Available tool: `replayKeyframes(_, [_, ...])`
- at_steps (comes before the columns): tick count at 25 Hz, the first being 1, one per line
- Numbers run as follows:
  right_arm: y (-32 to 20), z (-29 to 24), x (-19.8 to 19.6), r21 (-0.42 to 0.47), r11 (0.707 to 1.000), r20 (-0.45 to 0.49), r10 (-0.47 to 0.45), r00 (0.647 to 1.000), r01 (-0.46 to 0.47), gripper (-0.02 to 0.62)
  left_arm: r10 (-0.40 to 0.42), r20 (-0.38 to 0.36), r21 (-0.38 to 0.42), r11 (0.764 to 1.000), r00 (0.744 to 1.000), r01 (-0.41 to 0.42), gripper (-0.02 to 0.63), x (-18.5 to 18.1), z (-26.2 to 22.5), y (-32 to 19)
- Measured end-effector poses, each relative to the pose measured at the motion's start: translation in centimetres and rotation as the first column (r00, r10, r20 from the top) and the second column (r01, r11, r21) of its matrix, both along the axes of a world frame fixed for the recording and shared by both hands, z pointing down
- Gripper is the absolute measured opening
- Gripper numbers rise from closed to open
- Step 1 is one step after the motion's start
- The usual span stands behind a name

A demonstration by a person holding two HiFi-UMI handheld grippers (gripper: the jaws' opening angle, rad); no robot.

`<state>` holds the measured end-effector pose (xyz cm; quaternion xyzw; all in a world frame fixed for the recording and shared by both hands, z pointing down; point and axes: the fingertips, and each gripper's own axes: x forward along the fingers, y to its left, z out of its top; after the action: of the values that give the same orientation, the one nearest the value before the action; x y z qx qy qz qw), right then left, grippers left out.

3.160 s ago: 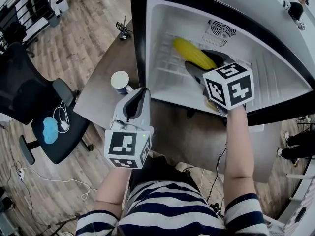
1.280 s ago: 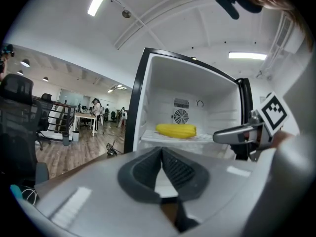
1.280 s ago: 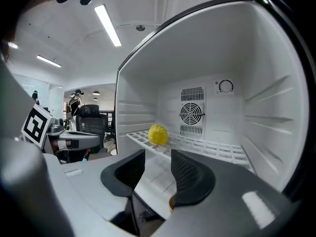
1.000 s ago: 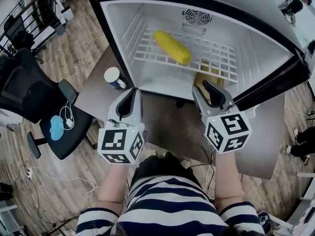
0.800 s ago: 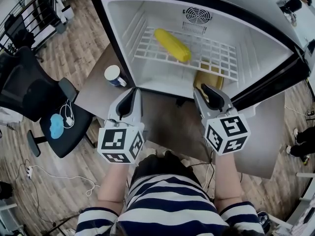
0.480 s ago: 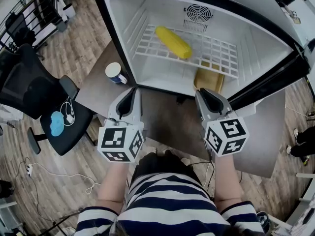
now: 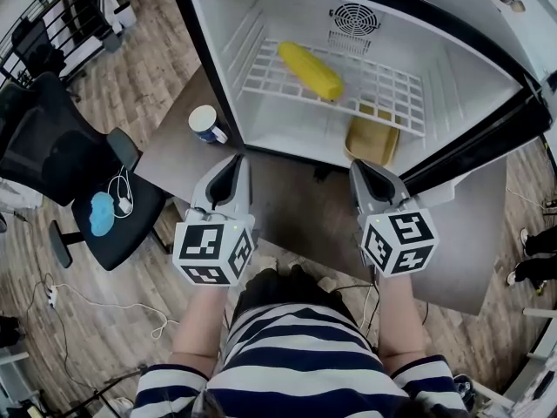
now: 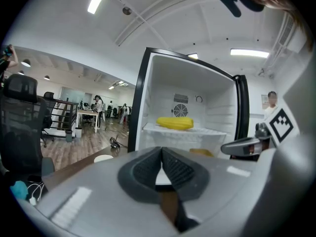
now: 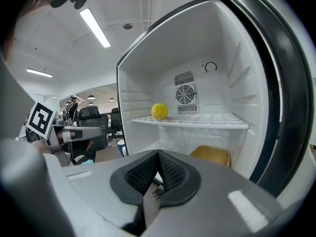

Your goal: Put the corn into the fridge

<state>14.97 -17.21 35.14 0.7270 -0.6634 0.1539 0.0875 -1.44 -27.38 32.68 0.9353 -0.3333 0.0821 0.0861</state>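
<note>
Corn (image 7: 310,70) now lies on its side on the white wire shelf (image 7: 383,94) inside the fridge (image 7: 452,85), toward the back-left, just in front of the fan grille, w/ nothing touching it. A few secs ago my right hand-held gripper (image 7: 364,168) was reaching into the fridge w/ the corn at its jaws. Now that gripper is pulled back out and hangs over the table (image 7: 174,168) in front of the open fridge, well apart from the corn.

Its jaws have just been closing. In the right gripper view the pads meet tip to tip w/ nothing between them, so it's clenched on nothing. The corn shows only as a small yellow end-on shape far off on the shelf.

Left hand-held gripper (image 7: 235,162) sits level beside the right one, also over the table. Jaws are together and empty per the left gripper view. It looks parked, no part in this step.

Other bits: a tan block (image 7: 372,139) on the fridge floor under the shelf, and a cup (image 7: 206,122) on the table by the fridge's left wall.

My read: placement is done, corn is in and resting steady, not near the shelf edge. The fridge stands open. The task doesn't name shutting it, so I'd call it essentially complete.
</note>
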Motion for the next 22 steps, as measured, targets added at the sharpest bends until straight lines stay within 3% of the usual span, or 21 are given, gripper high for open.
replayKeyframes(22, [0.32, 0.66, -0.65, 0.002, 1.000, 0.045, -0.001, 0.999, 0.001, -0.008, -0.005, 0.005, -0.002, 1.000, 1.000, 0.005, 0.000, -0.26, 0.31, -0.05])
